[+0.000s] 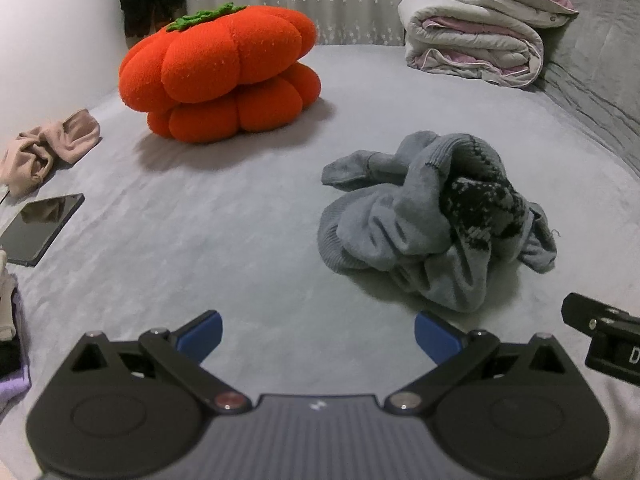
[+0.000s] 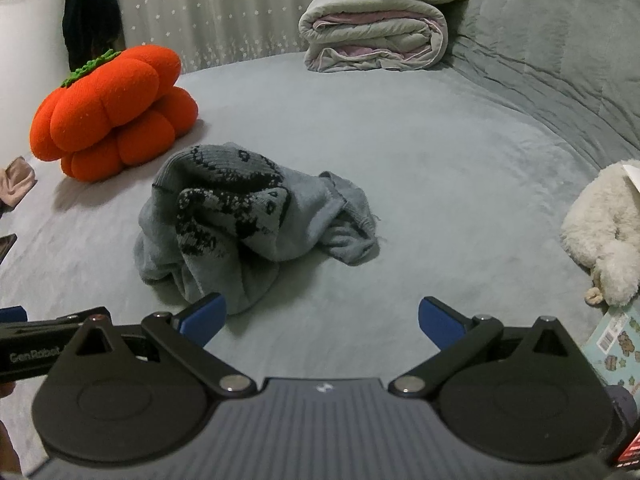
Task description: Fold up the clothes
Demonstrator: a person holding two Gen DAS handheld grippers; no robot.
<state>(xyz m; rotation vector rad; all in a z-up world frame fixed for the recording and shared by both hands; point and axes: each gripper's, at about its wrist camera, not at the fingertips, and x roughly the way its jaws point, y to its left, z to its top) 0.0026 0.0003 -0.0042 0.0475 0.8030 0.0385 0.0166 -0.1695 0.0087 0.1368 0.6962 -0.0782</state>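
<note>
Left gripper point(image 1: 318, 334): it is closest to the camera. Its blue fingers point(image 1: 202, 334) are spread wide with nothing between them – just bare bed.
Right gripper point(image 2: 322, 320): its fingers are spread wide too, and they hold nothing. One blue finger point(image 2: 206, 314) sits just in front of the near edge of the sweater, and the pictures do not show if it touches.
Sweater point(image 1: 432, 220): a blue-grey knit with a black pattern, lying in a crumpled heap in the middle of the grey bed sheet point(image 1: 200, 240). It is bunched up and twisted, not flat.
Other cloth: a pink piece point(image 1: 48, 148) lies crumpled at the left edge of the bed, well apart from the sweater.
Done so far: nothing looks folded – the job seems to be right at the start.
Left to do: most likely grab the sweater, spread it flat, then fold it. The pink piece may need folding too.
</note>
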